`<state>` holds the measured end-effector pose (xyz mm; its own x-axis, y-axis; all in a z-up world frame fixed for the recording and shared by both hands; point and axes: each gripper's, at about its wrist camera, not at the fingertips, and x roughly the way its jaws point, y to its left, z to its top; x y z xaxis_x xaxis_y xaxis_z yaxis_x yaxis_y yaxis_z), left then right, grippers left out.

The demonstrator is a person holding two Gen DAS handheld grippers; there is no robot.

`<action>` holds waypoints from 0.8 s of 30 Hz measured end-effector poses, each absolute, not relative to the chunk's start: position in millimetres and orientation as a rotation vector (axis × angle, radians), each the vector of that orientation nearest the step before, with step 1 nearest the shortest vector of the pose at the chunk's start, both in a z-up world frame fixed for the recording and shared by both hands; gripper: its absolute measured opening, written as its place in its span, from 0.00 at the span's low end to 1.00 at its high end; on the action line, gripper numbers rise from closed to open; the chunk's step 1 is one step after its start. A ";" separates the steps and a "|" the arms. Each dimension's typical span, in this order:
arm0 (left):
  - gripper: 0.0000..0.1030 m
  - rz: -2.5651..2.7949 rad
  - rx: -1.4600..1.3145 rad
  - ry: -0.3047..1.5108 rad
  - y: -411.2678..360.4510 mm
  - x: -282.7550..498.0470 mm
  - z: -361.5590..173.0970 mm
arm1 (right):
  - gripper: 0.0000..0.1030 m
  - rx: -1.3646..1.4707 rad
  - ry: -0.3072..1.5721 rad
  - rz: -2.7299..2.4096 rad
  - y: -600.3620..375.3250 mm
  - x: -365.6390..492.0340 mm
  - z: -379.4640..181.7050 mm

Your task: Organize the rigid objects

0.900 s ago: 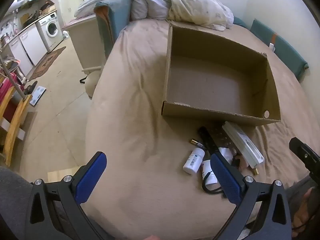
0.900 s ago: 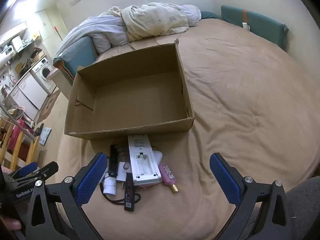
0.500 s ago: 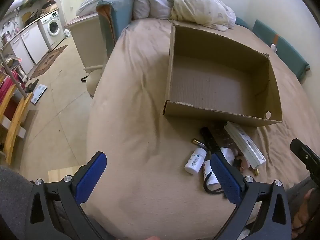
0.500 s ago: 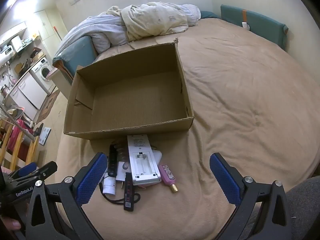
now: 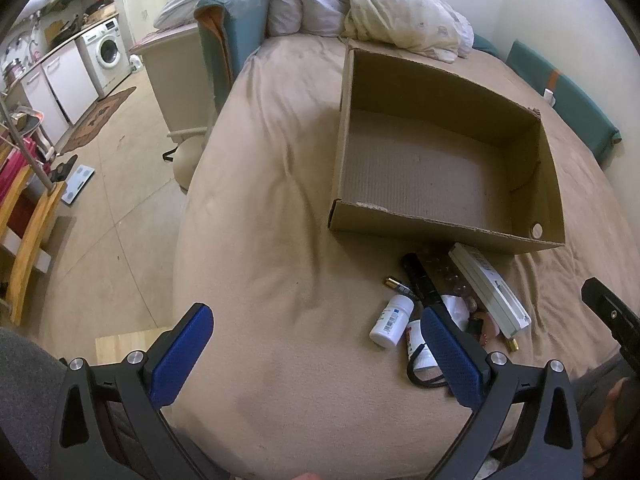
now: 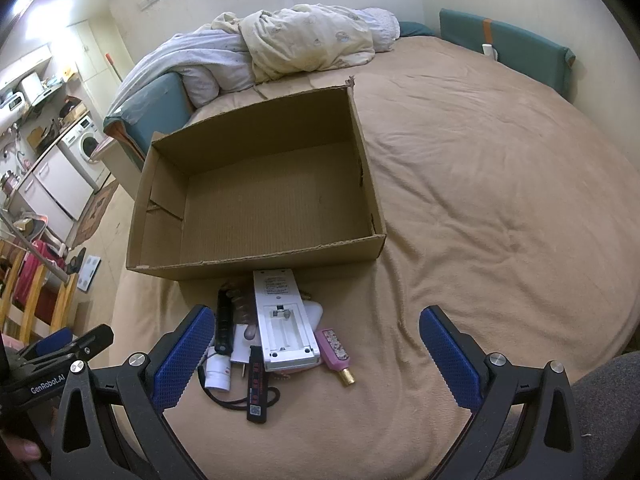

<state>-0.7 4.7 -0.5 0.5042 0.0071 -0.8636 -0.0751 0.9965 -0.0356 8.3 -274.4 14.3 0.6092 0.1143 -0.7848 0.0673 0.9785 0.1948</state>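
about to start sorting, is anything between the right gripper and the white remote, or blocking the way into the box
Nothing visible blocks the open right gripper from the white remote. Only the cardboard box near wall stands between remote and box floor.

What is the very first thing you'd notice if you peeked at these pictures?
A big open cardboard box sits in the middle of the tan bed, with nothing inside it. Just in front of it lies a little jumble of things: a white remote face down, a pink bottle and a white pill bottle. Two blue-padded grippers, left and right, hover wide open.
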 end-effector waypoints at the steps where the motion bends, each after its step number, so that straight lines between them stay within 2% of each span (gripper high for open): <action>1: 1.00 0.050 -0.072 1.041 4.9 -0.8 -0.7 | 1.00 0.213 0.917 0.027 -274.5 8.3 14.4; 24: 1.00 0.055 -0.078 1.053 6.4 0.7 -2.7 | 1.00 0.214 0.917 0.028 -276.4 7.7 15.1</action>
